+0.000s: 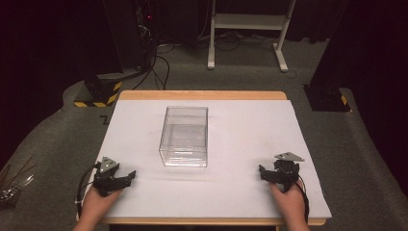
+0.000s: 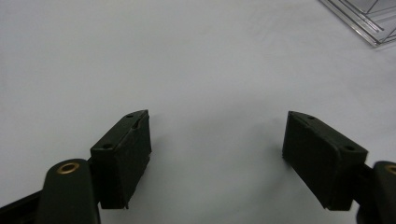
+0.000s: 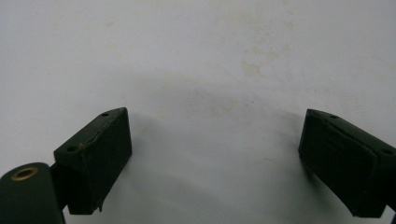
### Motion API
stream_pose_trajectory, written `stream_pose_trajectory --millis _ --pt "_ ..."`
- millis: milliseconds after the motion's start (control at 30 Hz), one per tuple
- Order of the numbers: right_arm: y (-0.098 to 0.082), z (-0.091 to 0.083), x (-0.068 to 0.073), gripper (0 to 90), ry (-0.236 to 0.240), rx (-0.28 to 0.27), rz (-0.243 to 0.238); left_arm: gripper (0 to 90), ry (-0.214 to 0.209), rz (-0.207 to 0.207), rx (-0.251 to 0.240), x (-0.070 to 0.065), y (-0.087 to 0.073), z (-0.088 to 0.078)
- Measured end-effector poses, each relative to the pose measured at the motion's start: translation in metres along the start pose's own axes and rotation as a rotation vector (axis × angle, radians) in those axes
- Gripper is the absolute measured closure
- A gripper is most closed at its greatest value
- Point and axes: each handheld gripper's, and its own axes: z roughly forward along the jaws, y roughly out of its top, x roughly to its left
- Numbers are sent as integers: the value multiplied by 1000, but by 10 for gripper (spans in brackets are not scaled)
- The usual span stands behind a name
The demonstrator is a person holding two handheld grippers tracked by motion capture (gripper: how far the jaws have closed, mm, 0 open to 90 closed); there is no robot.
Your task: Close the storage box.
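Both grippers, left gripper (image 1: 126, 177) and right gripper (image 1: 265, 173), are sitting wide-jawed and empty-handed, flanking the clear plastic box (image 1: 184, 136), probably getting ready to grab it.

Dim room, grey carpet floor (image 1: 57, 139), white table frame (image 1: 250, 21) behind, floor cables (image 1: 161, 67)

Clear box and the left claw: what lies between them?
Nothing: only bare white table sheet separates the left claw from the clear box, seen in the high view.
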Motion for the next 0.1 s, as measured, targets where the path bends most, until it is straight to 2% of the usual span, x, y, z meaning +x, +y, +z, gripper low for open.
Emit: stream_pose_trajectory --millis 100 --pt "0 0 0 95 0 0 0 229 -4 -1 1 0 0 0"
